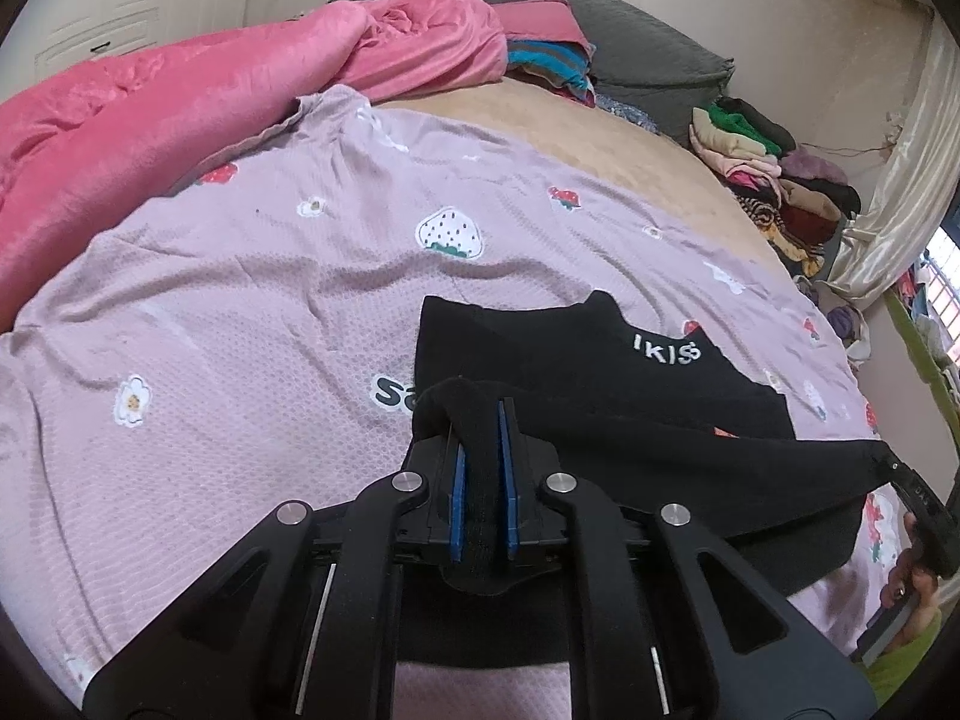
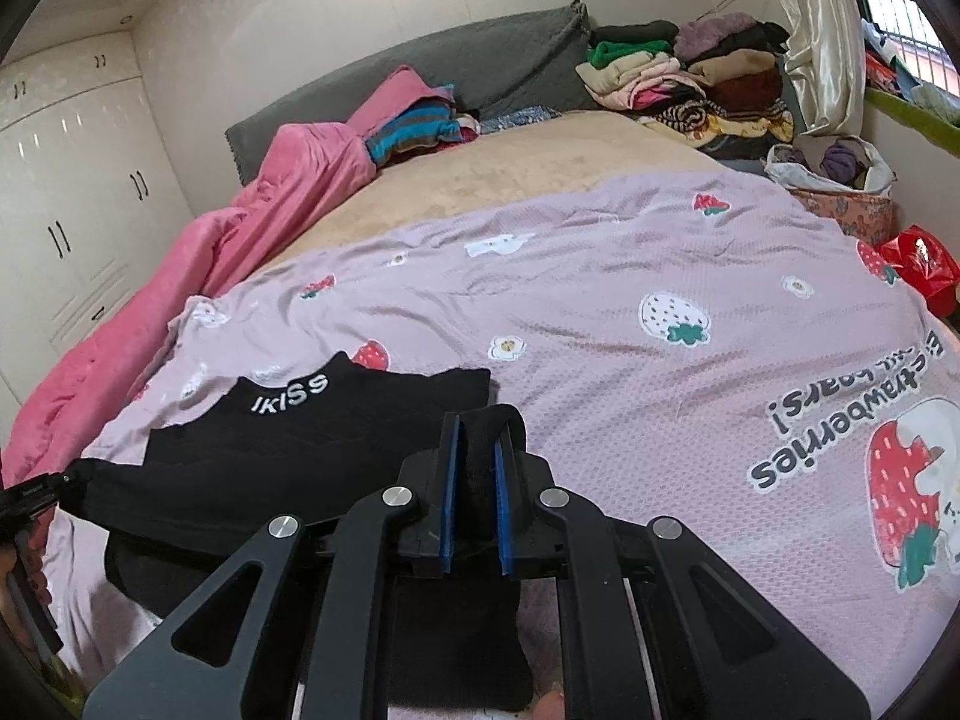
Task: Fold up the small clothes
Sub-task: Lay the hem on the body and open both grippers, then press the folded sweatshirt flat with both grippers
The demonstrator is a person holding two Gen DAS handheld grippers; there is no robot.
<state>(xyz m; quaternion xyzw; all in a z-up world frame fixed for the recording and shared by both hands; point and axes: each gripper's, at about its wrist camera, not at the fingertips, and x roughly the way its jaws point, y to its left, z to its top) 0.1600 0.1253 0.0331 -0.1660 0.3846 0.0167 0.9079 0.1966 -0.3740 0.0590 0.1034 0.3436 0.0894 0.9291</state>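
A small black garment [image 1: 630, 396] with white lettering lies on the lilac strawberry-print sheet [image 1: 240, 300]. My left gripper [image 1: 480, 420] is shut on one black edge of it, cloth bunched between the blue pads. My right gripper [image 2: 477, 438] is shut on the other edge of the black garment [image 2: 312, 450]. The near edge is stretched taut between both grippers and lifted a little above the sheet. The far part with the lettering lies flat. The right gripper shows at the right edge of the left wrist view [image 1: 900, 474]; the left one at the left edge of the right wrist view [image 2: 36, 492].
A pink blanket [image 1: 150, 120] is heaped along the left of the bed. Folded clothes [image 2: 690, 84] are piled at the far corner by the grey headboard [image 2: 480, 66]. A bag of clothes [image 2: 834, 168] and a red bag [image 2: 918, 264] sit at the right.
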